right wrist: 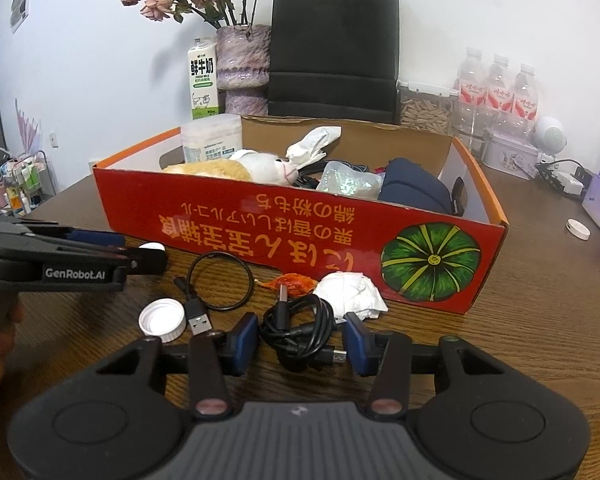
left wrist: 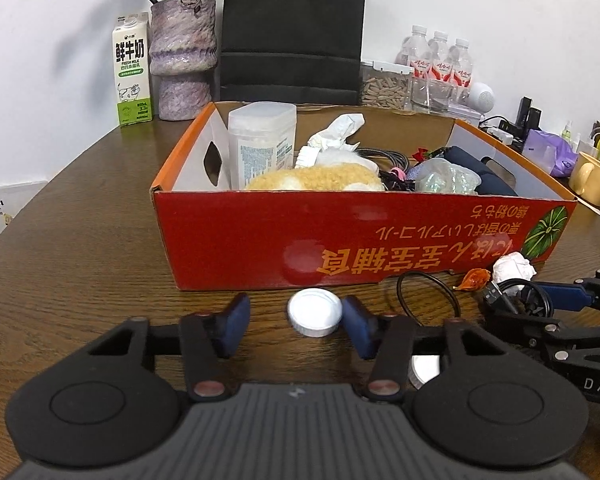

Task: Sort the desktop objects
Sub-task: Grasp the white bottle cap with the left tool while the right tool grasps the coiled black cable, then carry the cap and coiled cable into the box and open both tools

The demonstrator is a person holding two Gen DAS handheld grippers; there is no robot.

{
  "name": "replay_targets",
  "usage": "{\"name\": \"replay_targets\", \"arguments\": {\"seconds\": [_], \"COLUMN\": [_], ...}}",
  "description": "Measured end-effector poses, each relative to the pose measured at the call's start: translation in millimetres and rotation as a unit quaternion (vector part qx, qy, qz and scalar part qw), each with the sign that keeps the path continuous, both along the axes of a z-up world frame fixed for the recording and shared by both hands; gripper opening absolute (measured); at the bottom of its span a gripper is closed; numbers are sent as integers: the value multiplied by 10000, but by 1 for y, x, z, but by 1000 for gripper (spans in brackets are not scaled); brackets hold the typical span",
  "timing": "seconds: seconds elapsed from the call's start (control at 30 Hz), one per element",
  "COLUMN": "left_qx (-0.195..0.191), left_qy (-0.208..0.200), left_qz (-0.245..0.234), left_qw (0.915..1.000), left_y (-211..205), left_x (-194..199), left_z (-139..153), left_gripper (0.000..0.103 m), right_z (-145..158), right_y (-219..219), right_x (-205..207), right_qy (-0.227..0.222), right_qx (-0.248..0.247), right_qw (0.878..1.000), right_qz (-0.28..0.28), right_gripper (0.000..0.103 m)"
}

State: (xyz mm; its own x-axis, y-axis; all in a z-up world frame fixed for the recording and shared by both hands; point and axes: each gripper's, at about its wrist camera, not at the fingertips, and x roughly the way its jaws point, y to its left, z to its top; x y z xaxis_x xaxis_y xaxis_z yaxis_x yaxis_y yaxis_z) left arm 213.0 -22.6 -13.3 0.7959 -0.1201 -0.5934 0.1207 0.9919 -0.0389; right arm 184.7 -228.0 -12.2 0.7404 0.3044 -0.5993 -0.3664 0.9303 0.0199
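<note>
Sorting is judged partly done. The box (left wrist: 364, 240) already holds a jar, plush toy, pouch and cables. Left in front of the box on the desk (left wrist: 80, 240) are two caps, two cables, a wrapper and a paper wad. The left gripper (left wrist: 296, 324) brackets one cap (left wrist: 315, 312), not yet clamped. The right gripper (right wrist: 302, 340) straddles the coiled cable (right wrist: 300, 332), released.
</note>
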Motion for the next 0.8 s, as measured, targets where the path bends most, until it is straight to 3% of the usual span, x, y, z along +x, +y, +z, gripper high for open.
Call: {"name": "replay_targets", "arguments": {"seconds": [0.07,0.43,0.8], "left_qx": [-11,-77,-248], "left_qy": [-14,-66,-613], "left_qz": [-5,33,4], "left_qw": [10000,9999,9978], "left_y": [0,1,3], "left_x": [0,-1,-28], "left_z": [0,2,24], "left_gripper": [29,29,29], "right_z": [0,0,18], "right_y": [0,-1,-4], "right_x": [0,-2,-25], "right_qy": [-2,-47,-666], "right_qx": [-3,23,156], "right_qw": [10000,10000,9977], "right_qz": [0,-24,11], "right_gripper": [45,45,44]}}
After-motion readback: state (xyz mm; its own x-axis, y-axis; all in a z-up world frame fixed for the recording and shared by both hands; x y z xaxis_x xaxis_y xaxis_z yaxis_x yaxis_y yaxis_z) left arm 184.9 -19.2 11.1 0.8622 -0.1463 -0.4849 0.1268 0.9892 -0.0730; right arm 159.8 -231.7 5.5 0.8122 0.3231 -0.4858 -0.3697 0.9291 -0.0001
